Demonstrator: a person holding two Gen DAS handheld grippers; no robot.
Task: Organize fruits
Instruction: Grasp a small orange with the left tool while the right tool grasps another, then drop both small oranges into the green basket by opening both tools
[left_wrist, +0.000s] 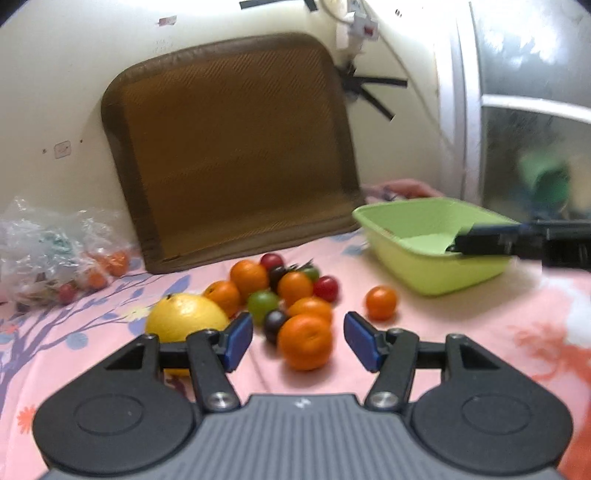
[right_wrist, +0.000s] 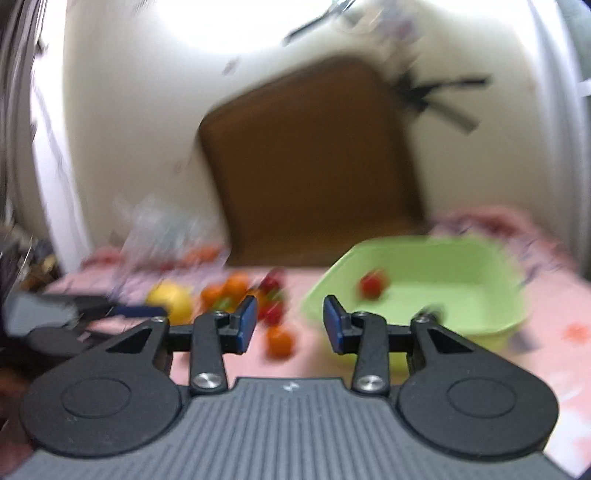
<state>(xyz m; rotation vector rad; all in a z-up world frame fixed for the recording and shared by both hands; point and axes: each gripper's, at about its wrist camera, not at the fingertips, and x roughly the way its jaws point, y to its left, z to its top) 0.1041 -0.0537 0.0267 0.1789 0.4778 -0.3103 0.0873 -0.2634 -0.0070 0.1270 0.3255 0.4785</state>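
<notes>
Fruits, loose lot, heaped on a pink floral-print bed sheet (left_wrist: 92, 306); sorting into the tub is under way, most pieces not yet moved. Nearest item: one smooth, round orange (left_wrist: 305, 341), lying just ahead of the left gripper (left_wrist: 298, 341), whose jaws stand open and empty around it. Judged next move: ease forward, close gently on the firm rind, carry right. Beside it, a large matte yellow citrus (left_wrist: 186, 319); behind, a cluster of small oranges with glossy green, red and dark grape-sized fruits; one orange (left_wrist: 381, 302) apart. Right gripper (right_wrist: 289, 326), jaws open, empty, view blurred. Farther right, a light-green rigid plastic tub (left_wrist: 384, 218), rectangular, holding one small red fruit (right_wrist: 372, 283). Rear: crinkled clear bags (left_wrist: 48, 240); brown woven cushion (left_wrist: 229, 144) leaning on the wall.
</notes>
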